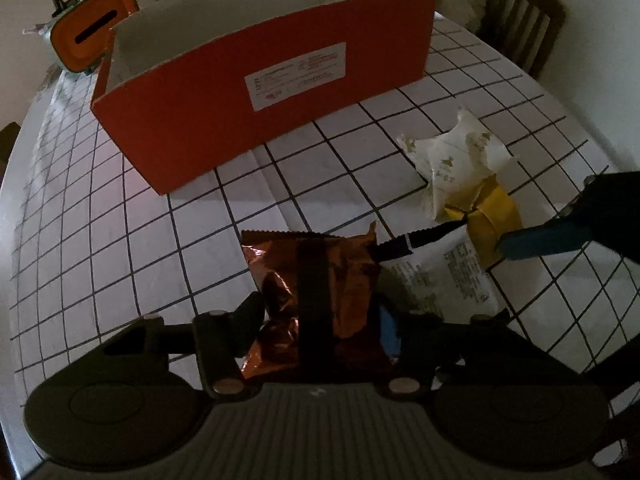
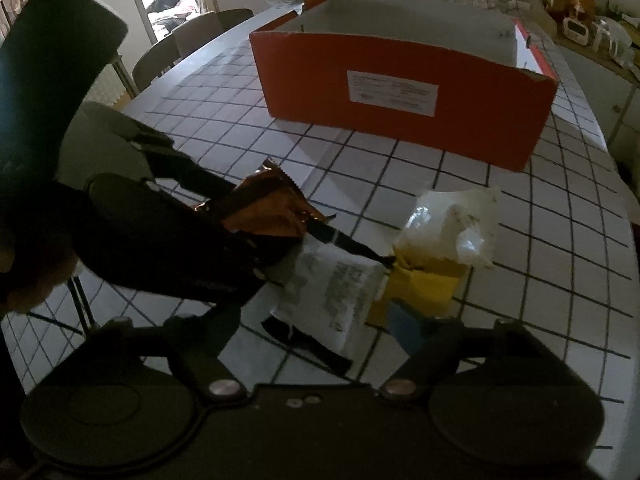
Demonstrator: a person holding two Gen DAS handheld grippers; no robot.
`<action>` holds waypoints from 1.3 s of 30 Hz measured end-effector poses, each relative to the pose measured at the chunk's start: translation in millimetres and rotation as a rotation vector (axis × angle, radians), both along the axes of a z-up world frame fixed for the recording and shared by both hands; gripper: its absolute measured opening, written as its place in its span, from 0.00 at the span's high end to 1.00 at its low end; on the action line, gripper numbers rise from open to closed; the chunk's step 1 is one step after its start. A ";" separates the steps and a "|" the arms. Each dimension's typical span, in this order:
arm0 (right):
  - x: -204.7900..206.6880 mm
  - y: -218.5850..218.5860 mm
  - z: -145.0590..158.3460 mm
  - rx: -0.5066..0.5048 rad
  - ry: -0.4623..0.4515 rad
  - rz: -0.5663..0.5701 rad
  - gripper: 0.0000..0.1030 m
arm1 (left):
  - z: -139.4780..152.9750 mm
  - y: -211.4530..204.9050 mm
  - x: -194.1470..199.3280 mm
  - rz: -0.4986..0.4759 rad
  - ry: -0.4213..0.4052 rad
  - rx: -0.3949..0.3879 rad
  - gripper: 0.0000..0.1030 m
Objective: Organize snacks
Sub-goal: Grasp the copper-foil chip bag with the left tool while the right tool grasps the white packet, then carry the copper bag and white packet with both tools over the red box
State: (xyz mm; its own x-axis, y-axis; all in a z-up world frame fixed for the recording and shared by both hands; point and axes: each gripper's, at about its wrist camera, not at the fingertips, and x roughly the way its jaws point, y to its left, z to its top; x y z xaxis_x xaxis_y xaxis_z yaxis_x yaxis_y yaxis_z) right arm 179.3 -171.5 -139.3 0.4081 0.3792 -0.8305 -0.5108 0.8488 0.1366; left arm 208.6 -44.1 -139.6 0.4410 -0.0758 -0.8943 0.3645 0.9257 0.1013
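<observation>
The left gripper [image 1: 320,316] is pinching the crinkled copper-foil snack packet [image 1: 316,276]; the right gripper [image 2: 316,328] is straddling, part-open, the white printed packet [image 2: 336,292] without pressing it.

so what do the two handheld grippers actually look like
Both are dark, near-black plastic. The left gripper and right gripper each have a ribbed base between two round housings, silvery pivot bolts and blue finger pads.

Both wrist views look steeply down, close — sharing the orange box [image 1: 264,92].
</observation>
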 end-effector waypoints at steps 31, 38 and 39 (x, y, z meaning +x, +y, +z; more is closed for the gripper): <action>3.5 18.7 -14.7 -0.051 -0.032 -0.115 0.57 | 9.0 61.5 -38.5 0.252 -0.052 -0.086 0.60; -5.4 14.4 -7.7 -0.013 -0.032 -0.144 0.57 | 10.3 66.0 -46.8 0.278 -0.044 -0.114 0.60; -7.2 13.2 -6.2 -0.003 -0.028 -0.148 0.57 | 10.6 66.5 -48.0 0.283 -0.042 -0.118 0.60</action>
State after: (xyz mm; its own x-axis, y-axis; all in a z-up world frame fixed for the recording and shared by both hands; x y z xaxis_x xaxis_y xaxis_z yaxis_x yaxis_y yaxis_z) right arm 172.1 -158.3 -145.5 0.4826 0.3112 -0.8187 -0.3838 0.9153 0.1217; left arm 160.5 22.4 -129.0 0.4954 -0.0467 -0.8674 0.0882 0.9961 -0.0033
